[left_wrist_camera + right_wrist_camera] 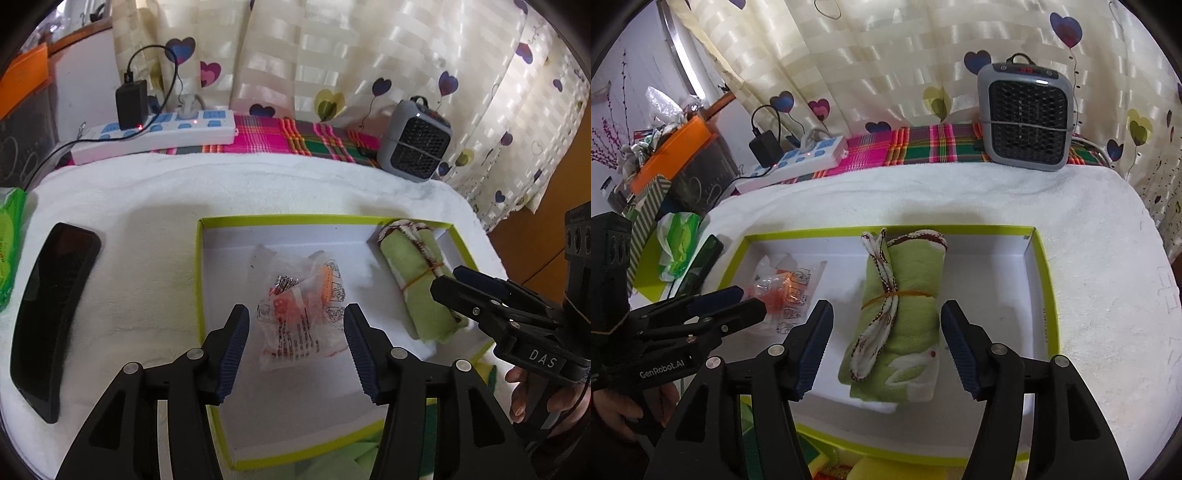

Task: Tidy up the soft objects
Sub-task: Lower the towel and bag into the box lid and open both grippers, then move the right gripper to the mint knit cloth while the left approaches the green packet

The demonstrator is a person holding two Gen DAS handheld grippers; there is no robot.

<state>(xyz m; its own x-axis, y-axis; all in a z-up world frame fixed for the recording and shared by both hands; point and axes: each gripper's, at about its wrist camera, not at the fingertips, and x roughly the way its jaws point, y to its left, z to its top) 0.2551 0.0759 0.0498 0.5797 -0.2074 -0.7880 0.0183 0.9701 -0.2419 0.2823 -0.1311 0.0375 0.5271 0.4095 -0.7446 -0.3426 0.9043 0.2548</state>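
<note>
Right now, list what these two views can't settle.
- Print on the plastic packet: too small, crumpled, both views.
- Box near rim: hidden behind gripper fingers, both views.
- Green pack: cut off by left-view edge.
- Heater display: too blurred, right view.

My left gripper (295, 343) hangs open over a clear plastic packet (301, 317) lying in the green-rimmed box (201, 288). A rolled green towel (417, 284) lies beside it, under my right gripper (448, 282).
</note>
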